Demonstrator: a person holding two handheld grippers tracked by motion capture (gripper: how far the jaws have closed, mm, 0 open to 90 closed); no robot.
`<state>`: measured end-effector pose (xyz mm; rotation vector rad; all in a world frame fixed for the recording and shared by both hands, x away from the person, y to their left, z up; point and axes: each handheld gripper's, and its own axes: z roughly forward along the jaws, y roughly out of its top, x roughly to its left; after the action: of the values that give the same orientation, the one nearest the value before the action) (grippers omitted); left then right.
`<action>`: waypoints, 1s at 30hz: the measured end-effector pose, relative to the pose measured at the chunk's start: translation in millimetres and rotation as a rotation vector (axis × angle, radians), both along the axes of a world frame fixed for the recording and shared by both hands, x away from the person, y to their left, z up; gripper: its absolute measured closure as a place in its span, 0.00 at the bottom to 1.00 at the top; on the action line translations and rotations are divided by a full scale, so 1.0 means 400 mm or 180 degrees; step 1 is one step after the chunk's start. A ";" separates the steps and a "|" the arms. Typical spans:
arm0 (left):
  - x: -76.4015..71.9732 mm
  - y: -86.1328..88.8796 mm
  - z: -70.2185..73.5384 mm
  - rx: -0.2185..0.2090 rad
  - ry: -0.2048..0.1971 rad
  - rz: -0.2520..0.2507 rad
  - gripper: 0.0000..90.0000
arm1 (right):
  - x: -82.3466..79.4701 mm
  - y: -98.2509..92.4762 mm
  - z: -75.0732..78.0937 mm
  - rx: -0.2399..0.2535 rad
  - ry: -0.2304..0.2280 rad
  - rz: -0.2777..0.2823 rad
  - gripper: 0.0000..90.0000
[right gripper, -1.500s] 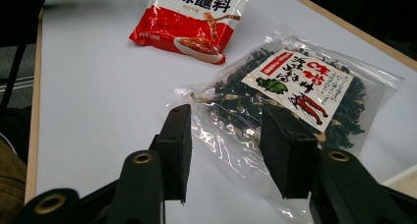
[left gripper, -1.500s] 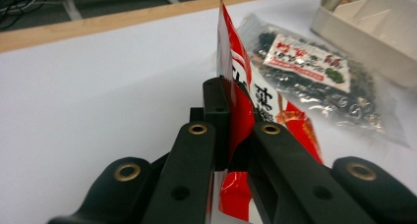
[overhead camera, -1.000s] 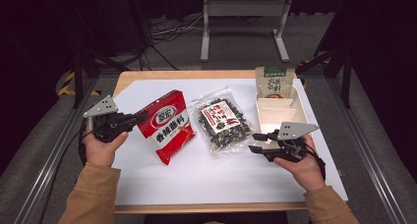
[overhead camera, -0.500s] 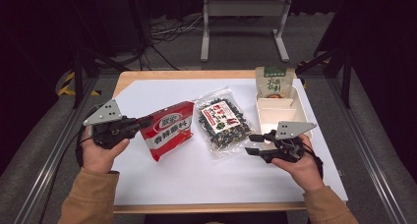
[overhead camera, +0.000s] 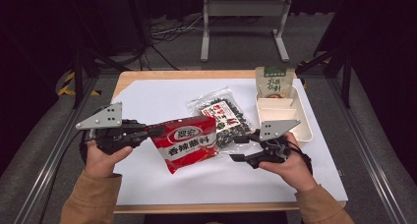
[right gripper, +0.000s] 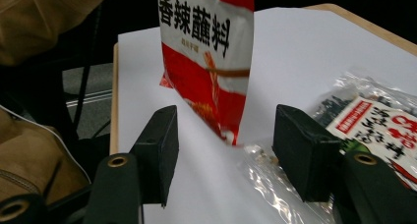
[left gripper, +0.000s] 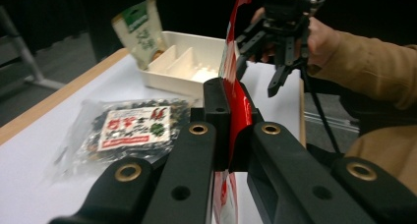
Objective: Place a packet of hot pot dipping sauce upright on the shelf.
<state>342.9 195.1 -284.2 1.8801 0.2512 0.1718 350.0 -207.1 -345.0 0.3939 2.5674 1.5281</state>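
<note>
Nearest to us, two tan sleeves come in over the table's near edge; our left hand [overhead camera: 101, 157] carries the left gripper [overhead camera: 156, 131], whose jaws are pressed together on the edge of the red sachet [overhead camera: 189, 143], and in the left gripper view we see that red foil pinched flat between the two black pads, so the packet hangs from them, raised off the white sheet [overhead camera: 162, 101] and tilted; our right hand [overhead camera: 290, 165] carries the right gripper [overhead camera: 241, 148], whose jaws stand wide apart with nothing between them, aimed toward the sachet's right side; in the right gripper view the sachet [right gripper: 206, 52] hangs just beyond the parted jaws, its lower corner close over the paper.

A little farther on, the clear packet of dark dried seaweed [overhead camera: 221, 117] lies flat on the sheet, just behind the sachet and beside the right gripper; we cannot tell whether the sachet touches it.

Farther still, at the table's right, sits a cream divided tray [overhead camera: 307, 123]; a green and white pouch [overhead camera: 274, 81] leans upright at its far end; beyond the wooden table edge [overhead camera: 162, 75] stands a grey metal frame [overhead camera: 243, 25] on the floor.
</note>
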 end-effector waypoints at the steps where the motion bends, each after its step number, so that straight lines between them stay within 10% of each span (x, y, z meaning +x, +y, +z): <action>1: -0.002 -0.006 0.000 0.0003 -0.0002 -0.0036 1.00 | -0.002 0.006 0.001 0.0008 0.0003 0.0029 0.47; 16: -0.026 -0.077 -0.001 0.0084 -0.0048 -0.0383 1.00 | -0.005 0.057 0.010 -0.0036 -0.0006 0.0207 0.51; 30: -0.031 -0.124 -0.025 0.0126 -0.0016 -0.0447 1.00 | 0.005 0.069 0.005 -0.0080 0.0024 0.0382 0.83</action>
<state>330.5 145.6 -294.2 1.9288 0.1122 0.0864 351.8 -179.7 -342.9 0.2475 2.6575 1.5327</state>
